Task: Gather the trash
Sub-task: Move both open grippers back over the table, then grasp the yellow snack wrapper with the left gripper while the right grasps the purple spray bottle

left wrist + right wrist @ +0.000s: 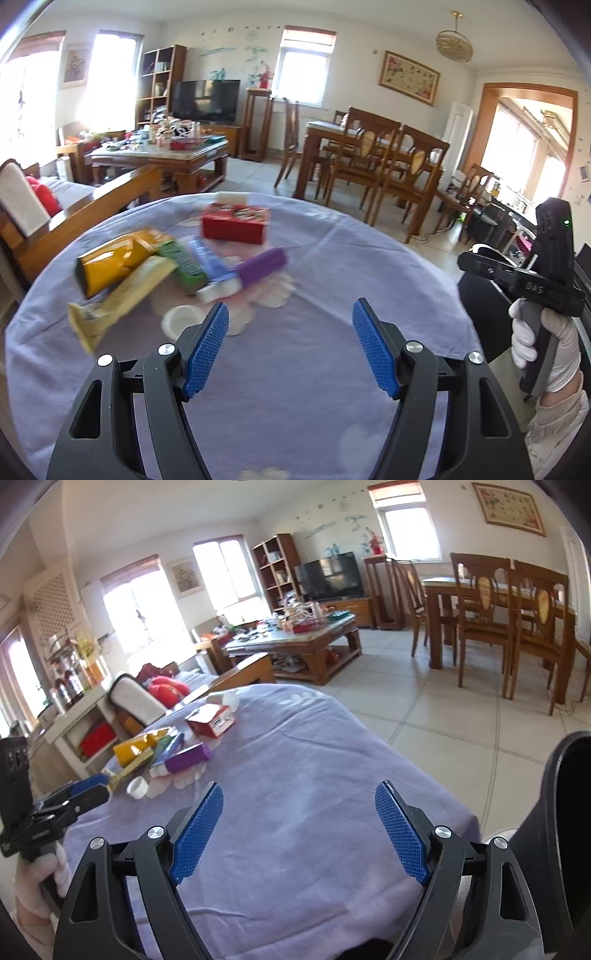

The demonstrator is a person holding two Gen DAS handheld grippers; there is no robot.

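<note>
Both claws empty, left claw, right claw wide, trash pile beyond

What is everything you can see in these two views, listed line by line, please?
Cloth: one, lilac, covering the table.
Red box: one, far side of the pile.
Yellow pack: one, left of the pile.
Cream pack: one, below the yellow pack.
Green pack: one, mid pile.
Purple box: one, right of the pile.
White cup: one, nearest the left gripper.
Dining table: one, wooden, with chairs, behind.
TV: one, black, far wall.
Left gripper: blue pads, open, empty.
Right gripper: blue pads, open, empty.
Gloved hand: white, on the right gripper's handle.
</note>
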